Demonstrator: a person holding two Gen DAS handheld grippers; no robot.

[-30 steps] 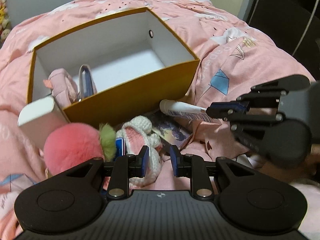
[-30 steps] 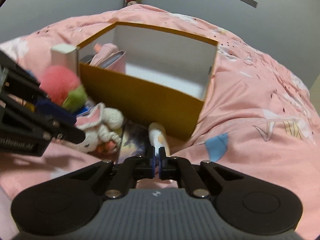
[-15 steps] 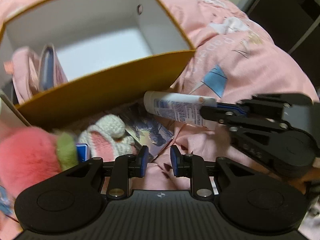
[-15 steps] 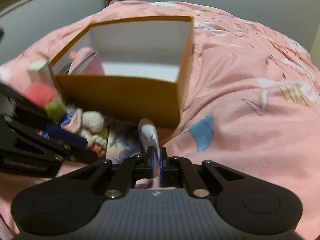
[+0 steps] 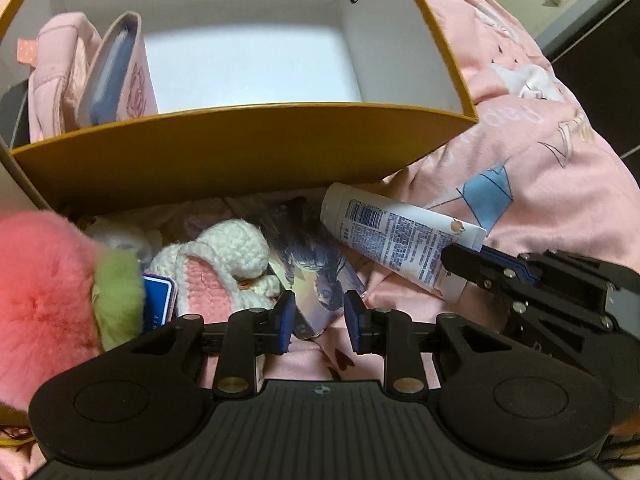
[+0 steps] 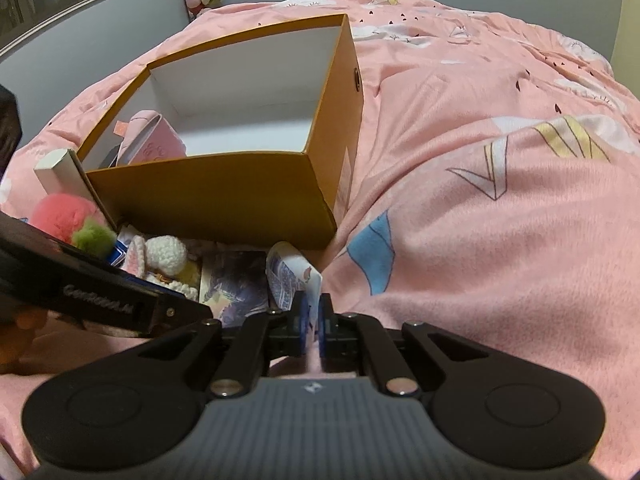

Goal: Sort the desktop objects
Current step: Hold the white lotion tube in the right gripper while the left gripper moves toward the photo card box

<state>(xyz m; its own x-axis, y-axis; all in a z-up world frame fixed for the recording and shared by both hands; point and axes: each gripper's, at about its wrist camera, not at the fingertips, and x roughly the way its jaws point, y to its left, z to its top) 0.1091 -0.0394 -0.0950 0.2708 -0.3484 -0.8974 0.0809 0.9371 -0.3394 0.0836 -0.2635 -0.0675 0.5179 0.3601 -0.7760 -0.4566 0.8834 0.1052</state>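
A white tube (image 5: pixel 400 240) lies on the pink bedspread in front of the orange box (image 5: pixel 240 152). My right gripper (image 5: pixel 472 256) is shut on the tube's flat crimped end, and in the right wrist view the right gripper (image 6: pixel 314 312) pinches that end of the tube (image 6: pixel 288 276). My left gripper (image 5: pixel 318 320) hovers low over a picture card (image 5: pixel 320 276); its jaws are opening, the card's near corner lies between the pads, and they do not press on it. Left of the card are a crocheted bunny (image 5: pixel 224 264) and a pink pom-pom (image 5: pixel 44 300).
The box (image 6: pixel 216 196) has white inner walls and holds a pink pouch (image 5: pixel 116 72) at its left end. A small blue card (image 5: pixel 158 300) sits by the pom-pom. A white carton (image 6: pixel 60 172) leans at the box's left corner. Rumpled bedspread (image 6: pixel 500 240) spreads to the right.
My left gripper has sunk toward the picture card and its jaws have widened. My right gripper has rolled and come onto the tube's flat end. Both views sit closer to the box.
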